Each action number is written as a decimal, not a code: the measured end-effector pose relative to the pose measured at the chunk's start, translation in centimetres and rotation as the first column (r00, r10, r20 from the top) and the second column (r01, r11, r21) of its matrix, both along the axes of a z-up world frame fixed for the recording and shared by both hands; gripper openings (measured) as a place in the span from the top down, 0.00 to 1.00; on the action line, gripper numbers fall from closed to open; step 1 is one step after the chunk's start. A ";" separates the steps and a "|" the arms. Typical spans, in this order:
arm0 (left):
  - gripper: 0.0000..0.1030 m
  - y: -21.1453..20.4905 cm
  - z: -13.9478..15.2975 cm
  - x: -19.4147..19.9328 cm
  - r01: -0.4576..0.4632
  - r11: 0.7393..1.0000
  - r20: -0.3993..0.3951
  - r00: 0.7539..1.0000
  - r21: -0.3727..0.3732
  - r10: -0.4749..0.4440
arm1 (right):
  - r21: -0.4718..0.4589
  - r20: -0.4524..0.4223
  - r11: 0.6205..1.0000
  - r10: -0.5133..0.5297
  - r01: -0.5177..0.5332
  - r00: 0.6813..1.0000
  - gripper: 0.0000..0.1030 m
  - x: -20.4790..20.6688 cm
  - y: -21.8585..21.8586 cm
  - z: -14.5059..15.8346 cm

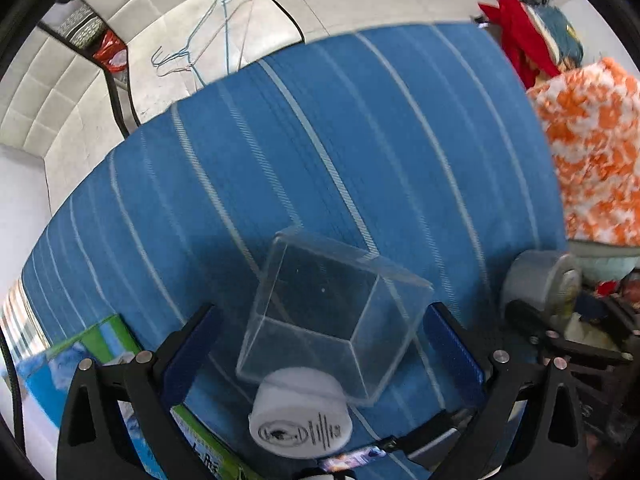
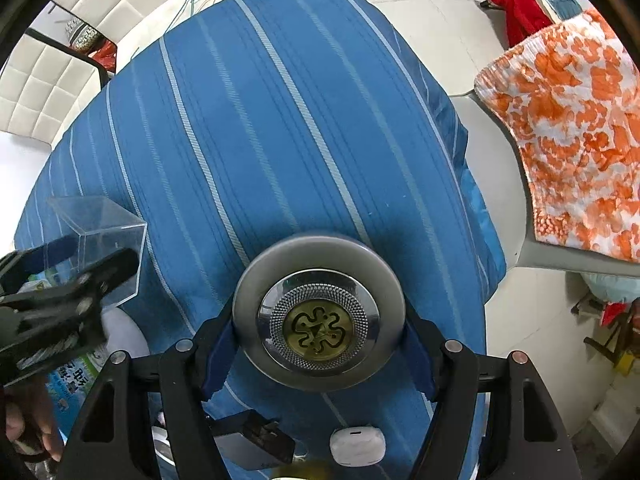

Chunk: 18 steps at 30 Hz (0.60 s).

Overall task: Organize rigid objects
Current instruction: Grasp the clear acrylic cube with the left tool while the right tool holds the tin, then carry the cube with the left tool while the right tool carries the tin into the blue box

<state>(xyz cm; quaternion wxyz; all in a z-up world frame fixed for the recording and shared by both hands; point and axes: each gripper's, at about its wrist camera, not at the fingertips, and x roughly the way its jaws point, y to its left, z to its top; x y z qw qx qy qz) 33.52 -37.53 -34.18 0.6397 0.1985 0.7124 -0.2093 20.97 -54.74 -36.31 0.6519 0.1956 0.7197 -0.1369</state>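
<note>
Hung the left gripper (image 1: 322,310) straight down over the clear acrylic box (image 1: 332,320), with fingers (image 1: 192,356) apart, one on either side of the box and pressing on neither wall. Found the box open-topped, empty and about as wide as deep, so without a long axis to speak of. Sat turned cornerwise to the fingers. Judged that closing would land the pads on edges rather than flat walls unless the wrist rolled first. Counted the left hand plainly the nearer to the box.

Just beside the box's near corner, closest to the camera: a white round tub (image 1: 300,420), stamped in black with a ring mark and a row of upright bars. Could read no letters there. Left of the box: a green-and-blue printed carton (image 1: 100,356) with Chinese characters, too blurred to read.

Right of the box and apart from it, kept the right gripper (image 2: 318,320) clamped on a round grey metal tin (image 2: 320,254), with blue pads tight on opposite sides of its rim. Bore a knurled chrome ring and a brass centre with a looping flower emblem, no writing. Could not tell whether raised or resting.

Under the box, over the tabletop: a blue striped cloth (image 1: 320,140). Far right beyond the box: orange-and-white patterned fabric (image 1: 592,152).
</note>
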 end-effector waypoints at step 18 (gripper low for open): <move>0.37 2.5 5.5 -6.0 -0.145 0.988 0.264 0.953 -0.043 0.151 | -0.084 0.117 0.996 0.045 -0.035 0.992 0.29 -2.0 2.8 6.0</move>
